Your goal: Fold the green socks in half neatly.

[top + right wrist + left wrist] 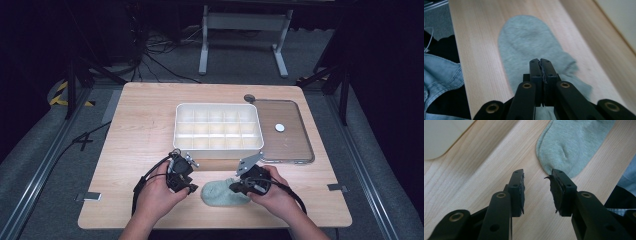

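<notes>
A pale green sock (222, 192) lies flat near the table's front edge, between my two grippers. My left gripper (192, 189) stands open just off the sock's rounded end. In the left gripper view the sock (571, 142) lies just beyond the gripper (537, 173), with bare wood between the jaws. My right gripper (236, 188) is over the sock's other end. In the right gripper view its jaws (540, 60) are pressed together on top of the sock (529, 42). A thin grey line of fabric shows between the pads, and the cloth is bunched beside them.
A white compartment box (175, 131) stands in the middle of the wooden table. A clear lid (290, 147) lies to its right with a small white disc (280, 128) on it. The box's corner (439, 140) is up and to the left of the left gripper.
</notes>
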The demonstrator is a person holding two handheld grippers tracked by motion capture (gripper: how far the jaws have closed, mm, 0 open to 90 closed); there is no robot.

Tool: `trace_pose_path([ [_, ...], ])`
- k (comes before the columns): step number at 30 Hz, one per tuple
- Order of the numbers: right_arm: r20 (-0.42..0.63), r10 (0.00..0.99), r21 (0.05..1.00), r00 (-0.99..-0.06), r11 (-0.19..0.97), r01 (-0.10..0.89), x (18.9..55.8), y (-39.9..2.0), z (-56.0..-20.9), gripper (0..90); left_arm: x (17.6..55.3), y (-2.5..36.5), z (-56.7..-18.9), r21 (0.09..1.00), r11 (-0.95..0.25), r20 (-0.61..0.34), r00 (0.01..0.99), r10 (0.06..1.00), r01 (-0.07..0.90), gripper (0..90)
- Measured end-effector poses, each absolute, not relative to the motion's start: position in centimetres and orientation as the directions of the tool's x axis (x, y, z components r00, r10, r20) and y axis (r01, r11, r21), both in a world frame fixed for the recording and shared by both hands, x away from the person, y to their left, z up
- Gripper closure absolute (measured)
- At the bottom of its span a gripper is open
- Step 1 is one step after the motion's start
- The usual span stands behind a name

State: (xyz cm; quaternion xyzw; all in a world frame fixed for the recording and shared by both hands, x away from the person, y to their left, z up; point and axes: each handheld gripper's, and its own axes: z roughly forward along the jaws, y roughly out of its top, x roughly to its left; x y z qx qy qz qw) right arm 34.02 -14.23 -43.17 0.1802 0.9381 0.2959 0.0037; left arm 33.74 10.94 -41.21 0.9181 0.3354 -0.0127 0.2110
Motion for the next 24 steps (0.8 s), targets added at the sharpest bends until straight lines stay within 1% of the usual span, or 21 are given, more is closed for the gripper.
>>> trace_pose_path([
  [3,0.104,0.315,0.538,-0.943,0.780,0.320,33.6,-13.2,-43.8,89.3,33.7,10.8,-41.3,0.379,-0.685,-0.171,0.775,0.609,0.622,63.3],
  [9,0.114,0.327,0.518,-0.938,0.786,0.337,33.5,-12.9,-44.7,89.3,33.7,10.4,-41.5,0.381,-0.685,-0.185,0.777,0.602,0.621,62.3],
  [11,0.105,0.323,0.503,-0.940,0.798,0.331,33.5,-12.7,-45.3,89.5,33.8,10.2,-41.8,0.383,-0.680,-0.193,0.774,0.603,0.625,62.0],
  [14,0.103,0.324,0.514,-0.940,0.792,0.329,33.3,-12.8,-45.3,89.6,33.8,9.9,-42.0,0.379,-0.680,-0.198,0.773,0.603,0.627,61.6],
  [16,0.074,0.327,0.512,-0.942,0.798,0.317,33.1,-12.6,-45.3,89.7,33.8,9.7,-42.1,0.373,-0.682,-0.197,0.772,0.605,0.629,61.5],
  [19,0.058,0.324,0.511,-0.944,0.803,0.308,32.9,-12.5,-45.3,89.7,33.7,9.7,-42.6,0.381,-0.658,-0.222,0.755,0.618,0.650,61.1],
  [21,0.063,0.325,0.513,-0.944,0.801,0.309,32.9,-12.6,-45.3,89.7,33.7,9.7,-42.7,0.379,-0.649,-0.235,0.747,0.622,0.660,61.2],
  [24,0.072,0.335,0.519,-0.940,0.792,0.322,32.9,-12.7,-45.4,89.7,33.8,9.5,-43.4,0.400,-0.606,-0.274,0.721,0.637,0.688,61.2],
])
